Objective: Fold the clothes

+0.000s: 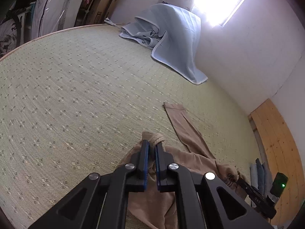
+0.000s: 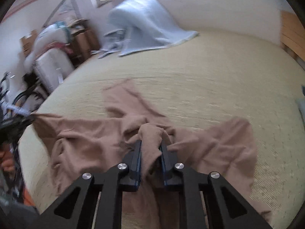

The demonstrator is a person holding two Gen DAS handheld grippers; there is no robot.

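Note:
A tan pair of trousers (image 1: 190, 139) lies rumpled on the green woven mat (image 1: 76, 95), one leg stretched away from me. My left gripper (image 1: 151, 145) is shut on a bunched, ribbed edge of the cloth. In the right wrist view, which is blurred, the same trousers (image 2: 91, 133) spread to both sides. My right gripper (image 2: 150, 143) has a thick fold of them pinched between its pads. The right gripper (image 1: 238, 179) also shows low at the right of the left wrist view, with cloth in it. The left gripper (image 2: 28, 118) pulls a corner taut at the left edge.
A light blue blanket (image 1: 171, 38) is heaped against the far wall under a bright window. A wrapped mattress and boxes (image 1: 57, 9) stand beyond the mat's far edge. A wooden panel (image 1: 274, 143) runs along the right, with a small stack of folded clothes (image 1: 259, 175) beside it.

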